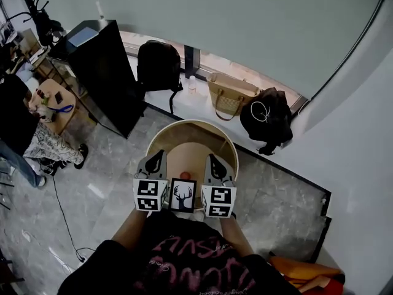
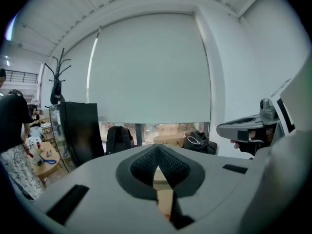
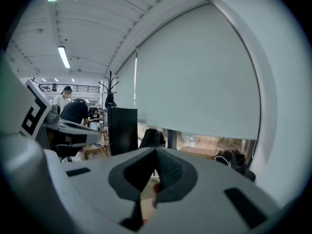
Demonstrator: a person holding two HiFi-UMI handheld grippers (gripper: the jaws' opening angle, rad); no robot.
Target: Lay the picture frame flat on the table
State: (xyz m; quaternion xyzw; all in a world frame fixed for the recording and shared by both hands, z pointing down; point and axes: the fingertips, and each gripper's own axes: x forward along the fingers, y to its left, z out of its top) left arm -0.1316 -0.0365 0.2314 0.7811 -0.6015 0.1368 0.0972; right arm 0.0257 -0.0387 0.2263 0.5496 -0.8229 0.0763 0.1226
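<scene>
Left claw (image 2: 157,155), jaws together

**Head view.** A round table (image 1: 191,141) was placed directly before the person. The picture frame (image 1: 183,196) was set at its near edge, flanked by the left gripper (image 1: 154,163) on its left and the right gripper (image 1: 214,165) on its right. A small object (image 1: 185,175), too small to be identified, was seen on the table just behind the frame. Behind the table, a ledge (image 1: 198,107) was run along the window wall. On it, from left to right, were ranged a backpack (image 1: 158,66), a bottle (image 1: 192,83), a handbag (image 1: 230,94) and a shoulder bag (image 1: 268,119). A cabinet (image 1: 101,72) was stood left of the backpack. A side table (image 1: 56,108) was placed further left, with a person (image 1: 15,118) beside it.
</scene>
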